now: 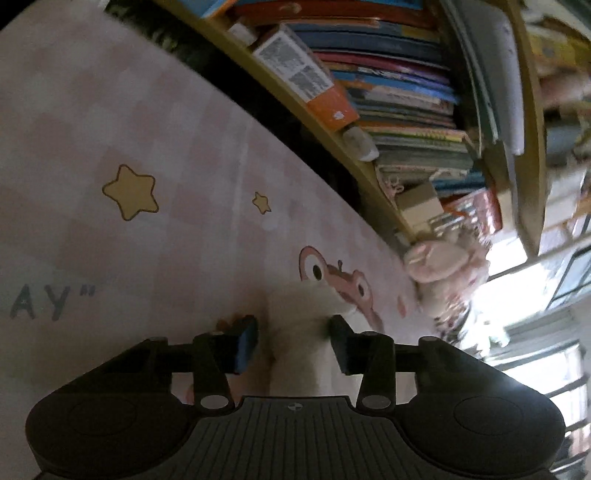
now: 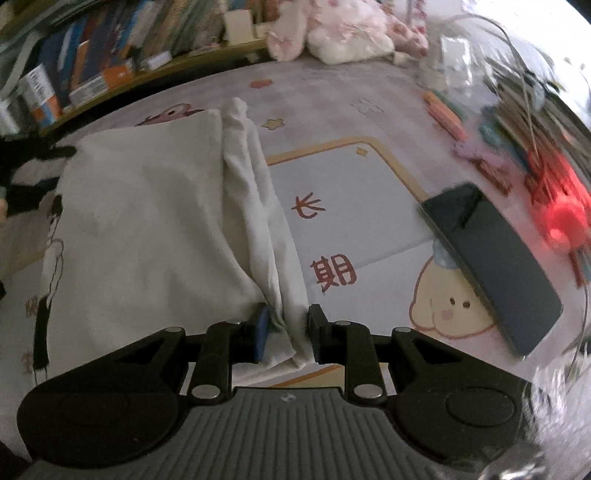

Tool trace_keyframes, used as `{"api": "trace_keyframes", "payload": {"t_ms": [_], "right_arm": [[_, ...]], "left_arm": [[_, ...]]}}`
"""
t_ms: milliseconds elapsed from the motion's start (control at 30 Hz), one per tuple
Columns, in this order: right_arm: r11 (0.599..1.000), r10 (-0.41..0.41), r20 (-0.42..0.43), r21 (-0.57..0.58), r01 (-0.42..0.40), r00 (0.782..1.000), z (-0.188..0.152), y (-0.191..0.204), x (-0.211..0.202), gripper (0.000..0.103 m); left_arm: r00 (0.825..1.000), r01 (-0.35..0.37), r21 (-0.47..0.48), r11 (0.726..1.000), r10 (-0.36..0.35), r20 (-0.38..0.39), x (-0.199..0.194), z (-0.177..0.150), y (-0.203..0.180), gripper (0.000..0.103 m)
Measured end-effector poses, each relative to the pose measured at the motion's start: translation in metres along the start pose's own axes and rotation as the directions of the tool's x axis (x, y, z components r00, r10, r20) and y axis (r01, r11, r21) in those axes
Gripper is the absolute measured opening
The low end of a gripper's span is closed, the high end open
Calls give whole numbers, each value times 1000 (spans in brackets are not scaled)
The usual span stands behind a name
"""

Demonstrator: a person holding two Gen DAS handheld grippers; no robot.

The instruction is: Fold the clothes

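A white garment with a black cartoon print point(image 2: 147, 206) lies on a pink patterned play mat point(image 2: 369, 110). Its right edge is bunched into a ridge that runs down between the fingers of my right gripper point(image 2: 286, 332), which is shut on that fold of cloth. In the left wrist view, white cloth point(image 1: 299, 325) sits between the fingers of my left gripper point(image 1: 295, 343), which is closed on it just above the mat point(image 1: 147, 240). The other gripper shows as a dark shape at the left edge of the right wrist view point(image 2: 22, 177).
A low bookshelf full of books point(image 1: 388, 92) runs along the mat's far edge, with plush toys point(image 2: 332, 33) at its end. A dark phone point(image 2: 491, 262) lies on the mat to the right of the garment. Toys and wires point(image 2: 535, 155) crowd the far right.
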State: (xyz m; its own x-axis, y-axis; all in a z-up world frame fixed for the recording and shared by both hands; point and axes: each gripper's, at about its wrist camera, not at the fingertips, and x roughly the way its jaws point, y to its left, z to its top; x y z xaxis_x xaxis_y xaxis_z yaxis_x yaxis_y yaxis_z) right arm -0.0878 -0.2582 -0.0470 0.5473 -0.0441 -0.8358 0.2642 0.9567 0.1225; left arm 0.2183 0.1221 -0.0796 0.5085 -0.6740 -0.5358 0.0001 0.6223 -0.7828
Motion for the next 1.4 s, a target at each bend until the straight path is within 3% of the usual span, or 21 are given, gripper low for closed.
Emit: {"api": "trace_keyframes", "payload": {"t_ms": [133,233,300,333,367,433,500,533,567,667,700,733,767,900,1100,1300,1367,1400], "right_arm": [[998,-32,3,56,31,999,-2,5,-1,20],[996,-63,-5,58,63,998,-1,13,-1,20],[996,-78,-20,41,79,997,1,18,0,20],[996,-83,-26,34,83,996,2,21,1,20],[996,-86,-32,28,87,996,3,23,2,20],[997,-72,-42,33,74,997,4,28,3,20],[997,-71,-43,30,72,997,4,33,5,20],[997,-78,-43,16,79,996,5,35,6,20],[997,-82,-44,-1,82,996,5,36,5,20],[998,-60,-48,-2,60,997,6,33,5,20],[999,-49,-50,6,49,998,6,30,6,20],[999,-39,-50,13,39,998,7,28,6,20],[999,-29,-48,21,30,998,7,26,6,20],[999,8,-21,52,-7,1000,2,19,4,20],[998,25,-2,65,-25,1000,-1,18,2,21],[998,32,-18,50,-31,999,2,16,3,21],[998,34,-14,55,-33,999,1,16,3,21],[998,31,-13,54,-30,999,1,16,3,21]], "left_arm": [[1000,6,-37,999,-6,12,5,-1,3,29],[997,-75,116,990,73,23,8,-1,-15,15],[991,-130,219,967,125,38,11,0,-28,14],[988,-157,270,950,150,47,12,0,-35,13],[982,-187,366,911,165,91,10,-5,-49,13],[968,-245,547,800,168,189,5,-17,-78,13],[964,-264,592,762,186,191,12,-20,-83,17],[963,-271,568,777,214,166,19,-16,-79,19],[961,-277,516,811,244,132,25,-10,-69,21],[975,-224,361,905,207,86,23,6,-48,36],[977,-212,326,921,198,75,19,10,-44,40],[980,-200,292,935,189,65,16,13,-41,51],[980,-197,280,940,189,57,10,14,-40,58],[979,-204,315,927,203,36,-18,-5,-30,58],[986,-157,322,934,167,-3,-63,-54,-15,58],[987,-136,285,949,153,-39,-71,-86,-23,53],[982,-126,280,952,159,-99,-65,-92,-26,35],[978,-121,277,953,162,-130,-62,-95,-27,9]]}}
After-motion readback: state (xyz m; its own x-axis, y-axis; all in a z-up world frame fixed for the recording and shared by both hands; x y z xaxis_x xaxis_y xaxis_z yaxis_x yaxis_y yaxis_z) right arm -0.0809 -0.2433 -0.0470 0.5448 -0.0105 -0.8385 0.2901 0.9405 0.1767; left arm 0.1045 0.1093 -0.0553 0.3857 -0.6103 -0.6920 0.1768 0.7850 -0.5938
